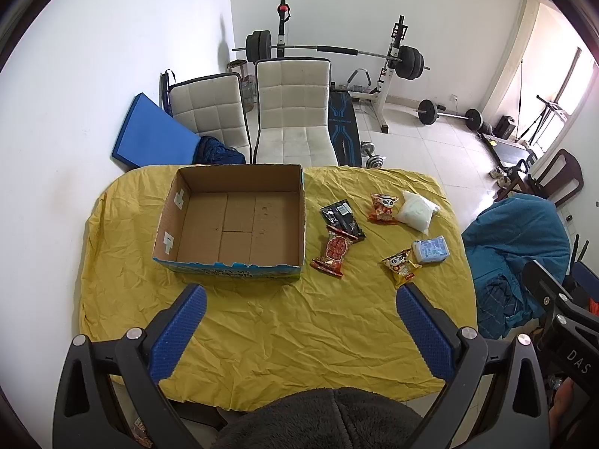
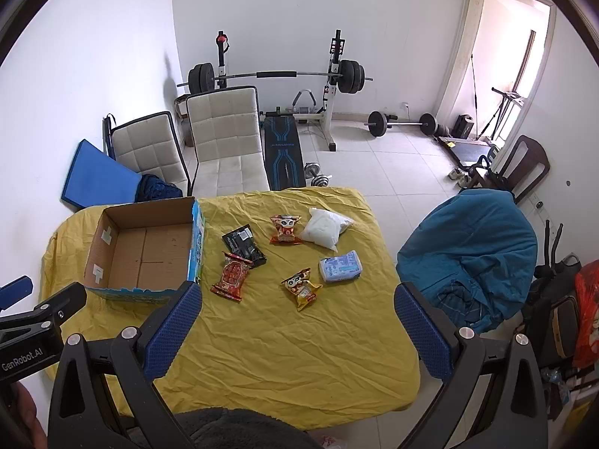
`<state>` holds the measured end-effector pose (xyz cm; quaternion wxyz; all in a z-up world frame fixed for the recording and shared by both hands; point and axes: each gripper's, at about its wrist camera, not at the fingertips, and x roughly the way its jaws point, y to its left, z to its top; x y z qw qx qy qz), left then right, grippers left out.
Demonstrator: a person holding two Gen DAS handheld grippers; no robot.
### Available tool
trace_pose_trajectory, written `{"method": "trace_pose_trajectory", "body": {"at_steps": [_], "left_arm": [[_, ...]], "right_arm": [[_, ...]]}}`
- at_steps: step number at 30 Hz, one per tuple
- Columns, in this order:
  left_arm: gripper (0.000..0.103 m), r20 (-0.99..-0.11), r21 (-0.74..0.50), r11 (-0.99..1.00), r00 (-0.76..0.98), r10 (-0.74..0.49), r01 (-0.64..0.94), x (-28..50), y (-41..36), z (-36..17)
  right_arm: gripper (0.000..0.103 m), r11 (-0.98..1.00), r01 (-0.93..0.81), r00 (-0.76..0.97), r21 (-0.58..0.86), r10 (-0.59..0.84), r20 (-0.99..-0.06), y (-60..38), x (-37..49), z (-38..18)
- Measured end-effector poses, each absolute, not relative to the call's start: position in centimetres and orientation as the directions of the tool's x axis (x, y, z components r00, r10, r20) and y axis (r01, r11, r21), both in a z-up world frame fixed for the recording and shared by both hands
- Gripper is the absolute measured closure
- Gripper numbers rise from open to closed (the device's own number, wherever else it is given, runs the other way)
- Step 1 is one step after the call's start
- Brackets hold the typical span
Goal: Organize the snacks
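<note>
An open cardboard box (image 1: 232, 220) (image 2: 146, 250) with nothing in it stands on the left of the yellow tablecloth (image 1: 284, 329) (image 2: 284, 336). To its right lie several snack packs: a red one (image 1: 334, 249) (image 2: 232, 277), a black one (image 1: 342, 219) (image 2: 243, 245), an orange panda pack (image 1: 382, 207) (image 2: 285, 229), a yellow panda pack (image 1: 400, 267) (image 2: 302, 287), a white bag (image 1: 417, 209) (image 2: 325, 230) and a blue-white pack (image 1: 430, 249) (image 2: 340, 266). My left gripper (image 1: 299, 303) and my right gripper (image 2: 299, 299) both hover open above the near side of the table, holding nothing.
Two white chairs (image 1: 292, 112) stand behind the table, with a blue mat (image 1: 149, 134) and a weight bench with barbell (image 1: 337, 52) beyond. A chair draped in blue cloth (image 2: 471, 250) is at the table's right. A dark fuzzy garment (image 1: 318, 419) lies below the grippers.
</note>
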<state>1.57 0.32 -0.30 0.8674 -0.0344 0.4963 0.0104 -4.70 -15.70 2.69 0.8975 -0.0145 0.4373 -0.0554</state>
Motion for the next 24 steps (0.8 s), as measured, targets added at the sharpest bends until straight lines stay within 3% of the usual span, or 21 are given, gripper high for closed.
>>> {"method": "trace_pose_trajectory", "body": {"at_steps": [15, 24], "left_arm": [[0.0, -0.884, -0.062, 0.996, 0.467, -0.024, -0.066, 2.9, -0.3, -2.1], [0.0, -0.914, -0.043, 0.998, 0.405, -0.022, -0.044, 9.9, -1.8, -6.3]], "right_arm": [[0.0, 0.995, 0.083, 0.59, -0.057, -0.095, -0.802, -16.3, -3.4, 0.8], [0.0, 0.988, 0.151, 0.479, 0.002, -0.072, -0.875, -21.1, 1.7, -4.6]]}}
